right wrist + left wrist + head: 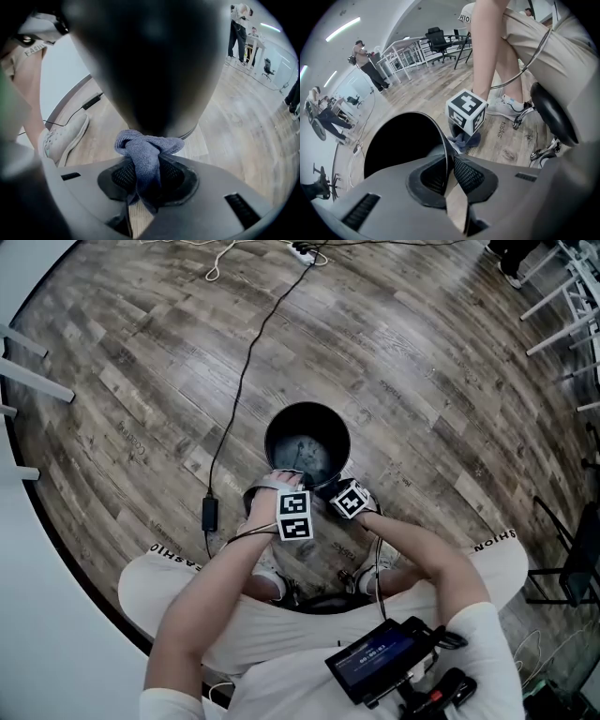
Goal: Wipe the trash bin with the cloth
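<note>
Trash bin (pixel 307 405): black, open-topped, upright on the wood floor (pixel 422 362), just in front of me, centre.
Left gripper (pixel 450 174): narrow, pinched on the bin's thin near rim; I steady it there.
Right gripper (pixel 145 180): clamped on the blue-grey cloth (pixel 145 150), bunched at the bin's outer near wall.
Risk: if I press too hard, the rim could slip my pinch and the bin tip away.
Risk: a dragging cloth could pull free.

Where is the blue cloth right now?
The cloth is pinched in the right gripper, right at the outside wall of the black trash bin. It is on the side facing the person, not far from a white shoe.
</note>
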Action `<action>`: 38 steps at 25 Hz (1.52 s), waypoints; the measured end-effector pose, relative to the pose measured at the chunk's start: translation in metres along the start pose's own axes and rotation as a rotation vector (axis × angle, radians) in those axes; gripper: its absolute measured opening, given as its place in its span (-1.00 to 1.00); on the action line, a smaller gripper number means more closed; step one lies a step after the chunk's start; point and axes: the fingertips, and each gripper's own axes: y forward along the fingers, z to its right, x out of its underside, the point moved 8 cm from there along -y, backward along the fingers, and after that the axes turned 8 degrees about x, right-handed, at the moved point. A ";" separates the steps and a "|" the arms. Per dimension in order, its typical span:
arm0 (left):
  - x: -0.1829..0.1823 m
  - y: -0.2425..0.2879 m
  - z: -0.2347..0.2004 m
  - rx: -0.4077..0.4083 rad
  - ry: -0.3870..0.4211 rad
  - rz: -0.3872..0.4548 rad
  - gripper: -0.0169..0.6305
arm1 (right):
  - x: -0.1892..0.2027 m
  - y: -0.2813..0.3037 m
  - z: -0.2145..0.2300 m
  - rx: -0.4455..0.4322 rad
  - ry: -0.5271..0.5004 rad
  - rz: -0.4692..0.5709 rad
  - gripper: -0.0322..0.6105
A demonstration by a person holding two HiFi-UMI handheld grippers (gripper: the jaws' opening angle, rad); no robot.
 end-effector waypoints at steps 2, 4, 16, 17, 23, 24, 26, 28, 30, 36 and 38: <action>0.000 0.000 0.000 0.005 0.002 0.003 -0.80 | -0.001 -0.023 0.000 -0.004 -0.027 0.007 -0.57; 0.001 -0.001 0.002 0.020 0.003 0.009 -0.79 | -0.005 -0.047 -0.001 -0.002 -0.054 0.032 -0.57; 0.020 -0.015 -0.005 -0.004 0.098 -0.064 -0.54 | -0.053 -0.168 -0.020 -0.049 0.047 0.185 -0.57; 0.026 -0.013 -0.001 0.004 0.099 -0.081 -0.54 | -0.056 -0.169 -0.026 -0.059 0.062 0.190 -0.57; 0.022 -0.004 0.007 -0.001 0.116 -0.087 -0.72 | -0.065 -0.169 -0.034 -0.060 0.080 0.197 -0.57; 0.019 -0.002 0.008 -0.001 0.128 -0.085 -0.73 | -0.066 -0.168 -0.032 -0.056 0.080 0.196 -0.57; 0.014 -0.001 0.011 0.007 0.147 -0.080 -0.75 | -0.069 -0.165 -0.029 -0.048 0.085 0.195 -0.57; 0.011 0.000 0.014 0.016 0.151 -0.070 -0.78 | -0.071 -0.160 -0.027 -0.045 0.084 0.188 -0.57; 0.009 0.001 0.013 0.021 0.154 -0.060 -0.78 | -0.069 -0.154 -0.024 -0.041 0.069 0.178 -0.57; 0.007 0.000 0.010 0.038 0.159 -0.064 -0.79 | -0.064 -0.128 -0.020 -0.028 0.006 0.133 -0.57; 0.007 0.000 0.010 0.040 0.160 -0.063 -0.79 | -0.059 -0.116 -0.019 -0.019 -0.012 0.120 -0.57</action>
